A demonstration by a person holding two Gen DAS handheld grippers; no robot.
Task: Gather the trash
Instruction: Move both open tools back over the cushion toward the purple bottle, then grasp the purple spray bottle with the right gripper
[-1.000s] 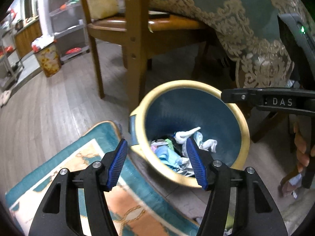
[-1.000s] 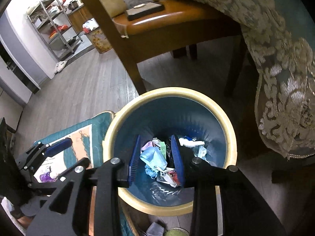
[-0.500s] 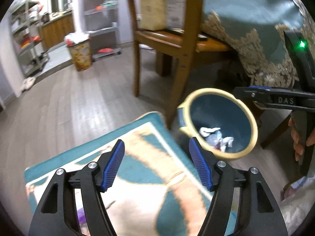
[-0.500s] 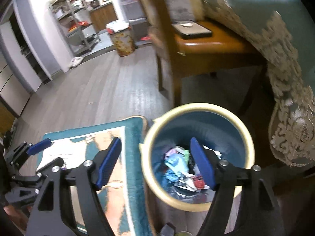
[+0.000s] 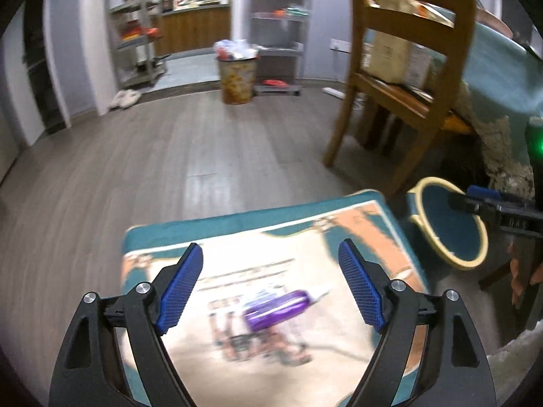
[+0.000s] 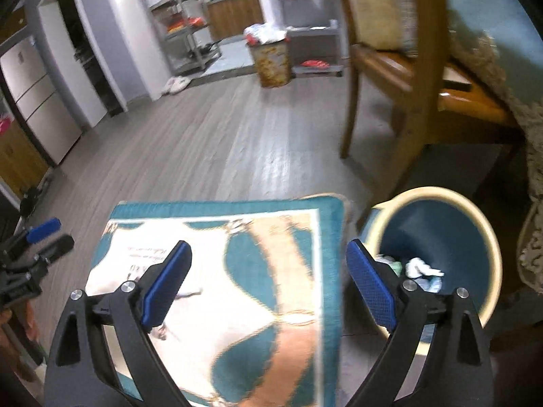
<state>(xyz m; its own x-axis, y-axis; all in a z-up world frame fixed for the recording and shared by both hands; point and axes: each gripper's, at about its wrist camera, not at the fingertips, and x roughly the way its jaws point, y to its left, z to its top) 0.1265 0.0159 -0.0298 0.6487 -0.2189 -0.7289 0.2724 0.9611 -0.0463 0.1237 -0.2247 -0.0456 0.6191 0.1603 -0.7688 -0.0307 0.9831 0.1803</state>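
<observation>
A purple wrapper (image 5: 276,310) with a white end lies on the teal and cream rug (image 5: 237,237), between and just beyond the pads of my left gripper (image 5: 271,285), which is open and empty above it. My right gripper (image 6: 268,285) is open and empty over the rug's (image 6: 237,291) right part. The blue bin with a yellow rim (image 6: 437,237) stands right of the rug and holds crumpled trash (image 6: 420,269). The bin also shows in the left wrist view (image 5: 451,227), with my right gripper over it.
A wooden chair (image 5: 404,78) stands behind the bin beside a table with a teal cloth (image 6: 492,34). Grey wooden floor (image 5: 169,156) stretches beyond the rug to a second bin (image 5: 236,74) and metal shelves (image 5: 135,34).
Both grippers have pulled back from the bin and swung left over the rug. The right gripper has opened wide. The purple wrapper has come into the left wrist view.
</observation>
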